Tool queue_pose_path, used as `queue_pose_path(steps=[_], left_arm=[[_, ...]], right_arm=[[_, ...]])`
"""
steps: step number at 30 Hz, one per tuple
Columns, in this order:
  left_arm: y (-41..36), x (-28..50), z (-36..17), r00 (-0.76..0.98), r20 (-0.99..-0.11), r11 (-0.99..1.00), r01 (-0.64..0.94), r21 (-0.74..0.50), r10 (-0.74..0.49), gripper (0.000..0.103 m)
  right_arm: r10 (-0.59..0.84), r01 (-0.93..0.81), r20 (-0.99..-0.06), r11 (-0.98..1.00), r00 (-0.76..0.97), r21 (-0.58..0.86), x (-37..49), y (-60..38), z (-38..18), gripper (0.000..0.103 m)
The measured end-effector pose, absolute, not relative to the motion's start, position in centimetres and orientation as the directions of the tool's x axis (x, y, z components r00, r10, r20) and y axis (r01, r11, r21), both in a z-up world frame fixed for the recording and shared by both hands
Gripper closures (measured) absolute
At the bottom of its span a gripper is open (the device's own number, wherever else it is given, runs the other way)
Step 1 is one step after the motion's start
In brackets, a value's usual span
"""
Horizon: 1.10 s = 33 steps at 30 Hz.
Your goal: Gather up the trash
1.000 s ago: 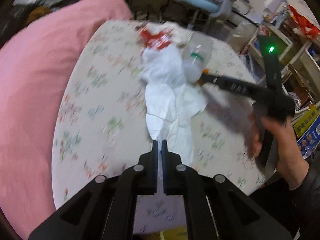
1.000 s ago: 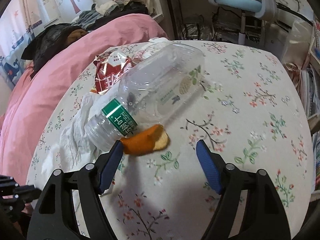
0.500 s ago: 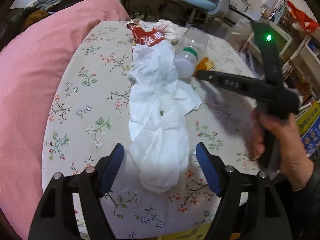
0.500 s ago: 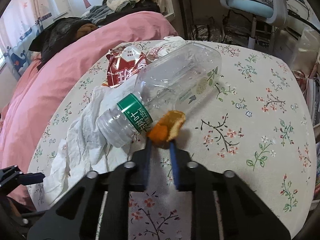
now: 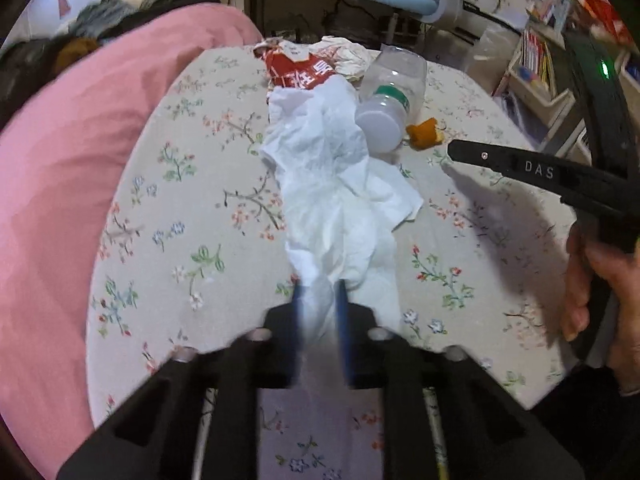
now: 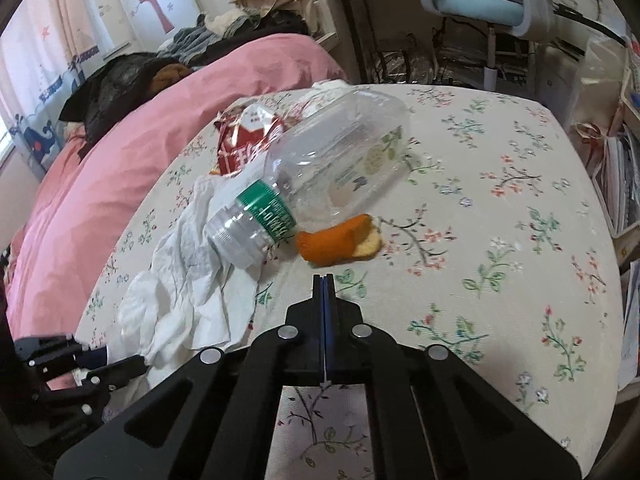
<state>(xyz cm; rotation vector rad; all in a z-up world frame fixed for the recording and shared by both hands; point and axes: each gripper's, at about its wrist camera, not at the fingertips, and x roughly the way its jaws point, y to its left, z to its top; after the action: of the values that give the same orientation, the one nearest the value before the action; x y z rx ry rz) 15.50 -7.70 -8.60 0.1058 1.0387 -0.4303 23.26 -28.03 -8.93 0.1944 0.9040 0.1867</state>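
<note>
White letters "DAS" stood on the black finger of the right gripper [image 5: 450, 148], right of frame. The red snack wrapper [image 5: 298, 70] and the bottle's green label band [image 6: 266, 210] carried print — too blurred to read.

We see a counter [image 6: 500, 208] under a floral cloth. A bed with a pink cover [image 6: 132, 168] adjoins it, clothes [image 6: 224, 36] heaped at its far end. A blue chair [image 6: 480, 4] stands beyond. Shelves [image 5: 540, 76] hold books. Curtains [image 6: 36, 48] admit daylight.
</note>
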Motion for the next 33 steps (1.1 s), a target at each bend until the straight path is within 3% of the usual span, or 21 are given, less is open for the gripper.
queue_pose_path(steps=[2, 6, 12, 19, 22, 24, 33], left_arm=[[-7.4, 15.2, -8.4, 0.431, -0.849, 0.912, 0.39, -0.132, -0.307, 0.089], [-7.8, 14.7, -8.3, 0.435, -0.845, 0.906, 0.403, -0.127, -0.311, 0.089], [-8.0, 15.3, -8.6, 0.421, -0.851, 0.907, 0.398, -0.138, -0.314, 0.09], [-8.3, 15.5, -8.7, 0.416, -0.853, 0.906, 0.4, -0.14, -0.316, 0.09], [-8.3, 15.7, -8.8, 0.415, -0.852, 0.906, 0.397, -0.145, -0.319, 0.089], [-8.2, 15.7, -8.8, 0.413, -0.852, 0.907, 0.392, -0.153, -0.322, 0.089], [-7.9, 15.5, -8.8, 0.416, -0.851, 0.908, 0.389, -0.153, -0.321, 0.089]], right_arm=[[0.233, -0.062, -0.758, 0.967, 0.609, 0.248, 23.5, -28.4, -8.9, 0.097], [0.2, -0.033, -0.758, 0.973, 0.621, 0.229, 24.7, -28.4, -9.2, 0.068], [0.164, -0.039, -0.765, 0.983, 0.623, 0.179, 26.7, -27.6, -9.7, 0.054], [0.17, -0.047, -0.771, 0.983, 0.614, 0.179, 27.9, -27.5, -10.3, 0.057], [0.176, -0.061, -0.777, 0.983, 0.604, 0.175, 27.7, -27.3, -10.2, 0.067], [0.183, -0.063, -0.784, 0.981, 0.594, 0.181, 27.3, -27.3, -10.3, 0.083], [0.205, -0.068, -0.796, 0.977, 0.569, 0.204, 24.4, -27.6, -10.3, 0.081]])
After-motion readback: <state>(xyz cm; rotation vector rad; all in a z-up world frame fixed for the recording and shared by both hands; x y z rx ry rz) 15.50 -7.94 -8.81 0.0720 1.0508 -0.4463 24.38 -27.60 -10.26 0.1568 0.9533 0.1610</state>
